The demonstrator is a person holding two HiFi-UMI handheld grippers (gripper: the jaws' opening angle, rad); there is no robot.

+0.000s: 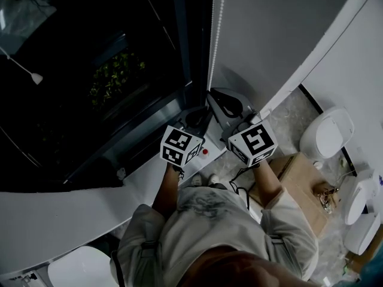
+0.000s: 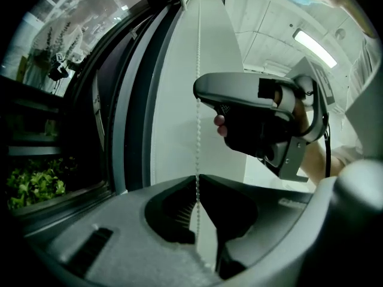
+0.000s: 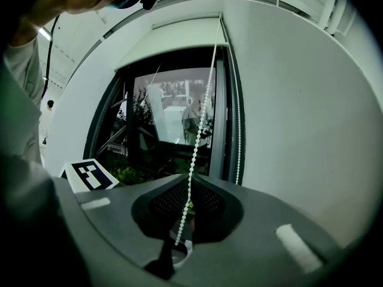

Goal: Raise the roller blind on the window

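Note:
A white bead chain [image 1: 215, 34] hangs along the dark window frame [image 1: 185, 34], beside the white wall. My right gripper [image 1: 213, 95] is shut on this chain, and my left gripper [image 1: 200, 117] grips it just below. In the left gripper view the chain [image 2: 198, 136] runs down into the closed left gripper [image 2: 197, 179], with the right gripper [image 2: 203, 94] above it. In the right gripper view the chain [image 3: 202, 112] enters the closed right gripper [image 3: 190, 181]; a second strand [image 3: 238, 130] hangs to its right. The blind [image 3: 176, 40] shows as a pale band over the top of the glass.
The white sill [image 1: 143, 181] carries a small red object [image 1: 205, 152]. On the floor at the right are a cardboard box [image 1: 302, 175] and white toilets [image 1: 328, 133]. Green plants [image 1: 116, 76] show outside the glass. A white seat [image 1: 81, 268] is at the lower left.

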